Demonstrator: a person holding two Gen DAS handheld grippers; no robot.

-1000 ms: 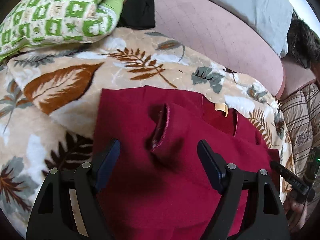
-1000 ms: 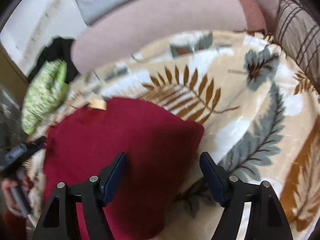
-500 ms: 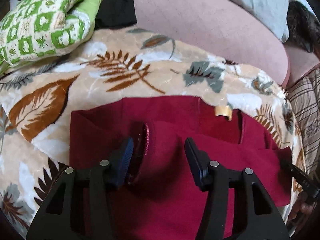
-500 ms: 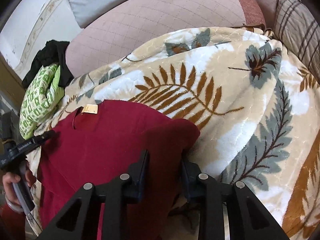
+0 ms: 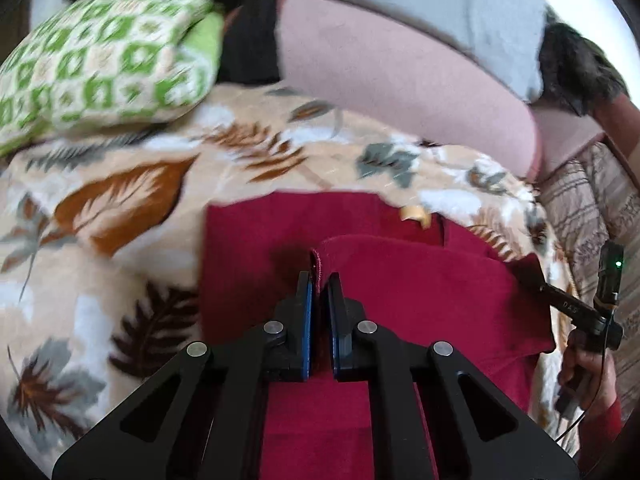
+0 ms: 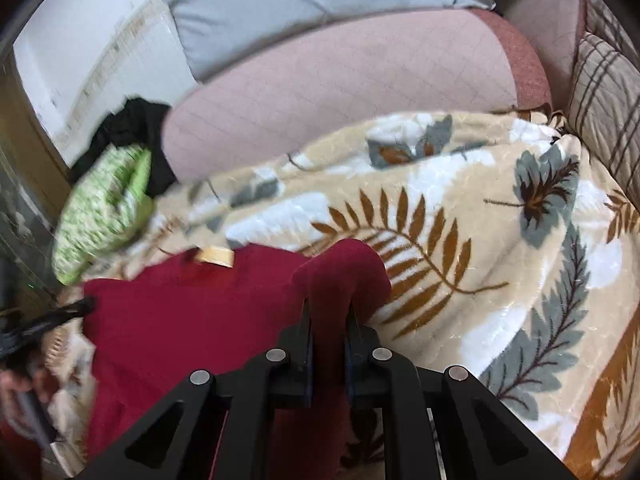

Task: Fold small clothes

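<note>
Red shirt (image 5: 400,280) lies spread on a leaf-print blanket (image 5: 120,200) over the bed. Left gripper (image 5: 319,280), jaws narrow, pinches the sleeve hem (image 5: 318,268). Right gripper (image 6: 328,308), jaws closing, clamps a raised fold (image 6: 344,268) at the shirt's right edge. Green pillow (image 5: 104,56) lies beyond.

your left gripper (image 5: 319,284) has black triangular-cutout arms, round silver screws and blue pads. your right gripper (image 6: 327,312) is built the same; at three o'clock in the left view its green light glows above a red sleeve (image 5: 600,424).
</note>
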